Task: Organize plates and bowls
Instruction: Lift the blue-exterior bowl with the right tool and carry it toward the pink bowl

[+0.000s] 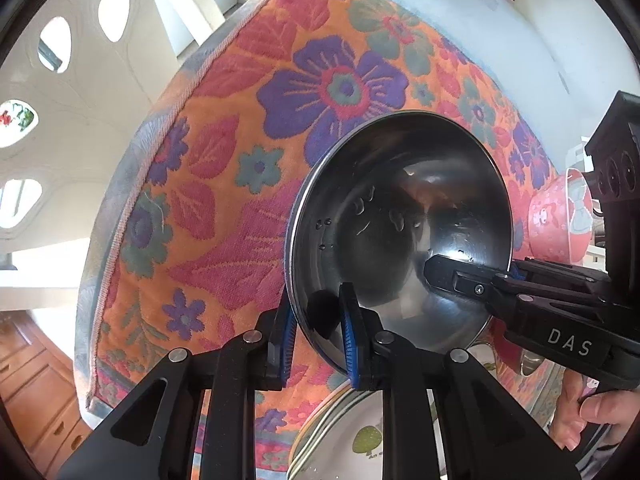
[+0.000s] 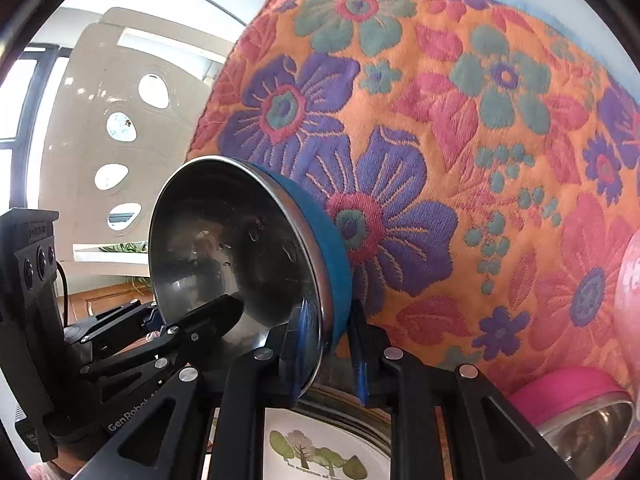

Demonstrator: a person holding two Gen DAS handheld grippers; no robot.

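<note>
The steel bowl (image 1: pixel 400 232), seemingly light, stiff and wet-slick, is clamped at opposite rims by the left gripper (image 1: pixel 320 340) and right gripper (image 2: pixel 326 356).

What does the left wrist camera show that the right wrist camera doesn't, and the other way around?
Only the left wrist view shows a pink patterned cup and a bare hand. Only the right wrist view shows a pink-sided steel bowl at lower right. Both show the steel bowl clamped at its rim by the left gripper and right gripper, the floral cloth, and a tree-printed plate.
</note>
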